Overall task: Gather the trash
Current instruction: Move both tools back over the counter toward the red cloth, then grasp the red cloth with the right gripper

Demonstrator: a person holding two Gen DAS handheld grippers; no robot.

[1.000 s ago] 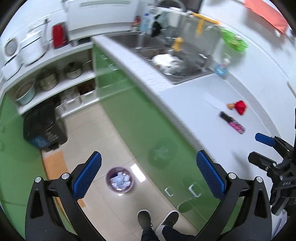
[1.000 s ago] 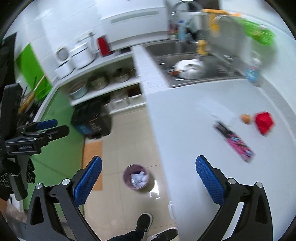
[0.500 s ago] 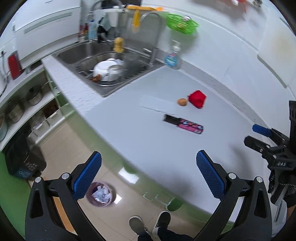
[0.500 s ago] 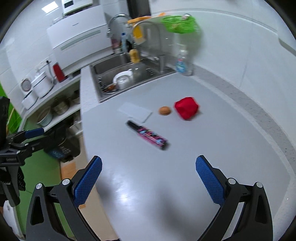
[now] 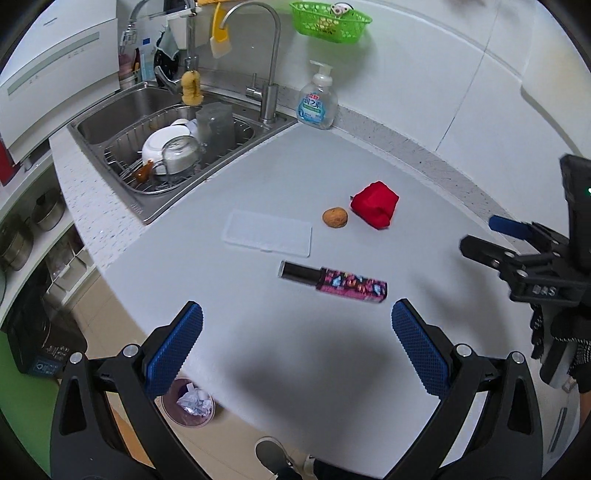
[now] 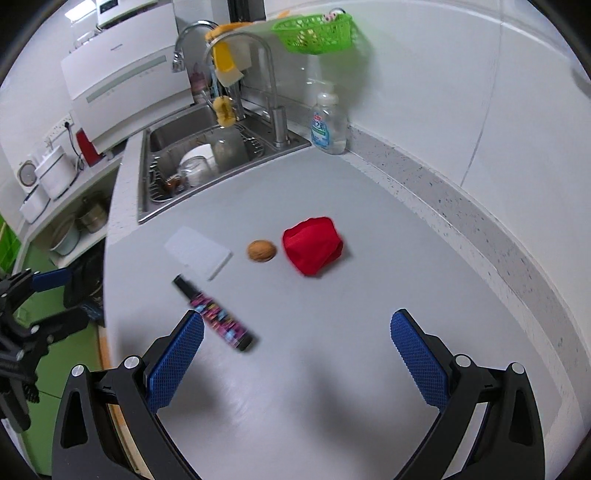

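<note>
Pink wrapper (image 5: 334, 281) just ahead of left gripper (image 5: 294, 346); both grippers spread, empty

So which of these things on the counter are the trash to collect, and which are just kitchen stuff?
Likely trash, judging by looks:
red crumpled piece
walnut
pink patterned tube
flat clear plastic piece
small bin on the floor, probably where it all goes

Just lying about:
soap bottle
dishes in the sink
green basket

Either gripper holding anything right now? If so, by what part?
Nothing held. The left gripper and right gripper are both open and empty above the counter; the pink tube, walnut and red wad lie untouched.
</note>
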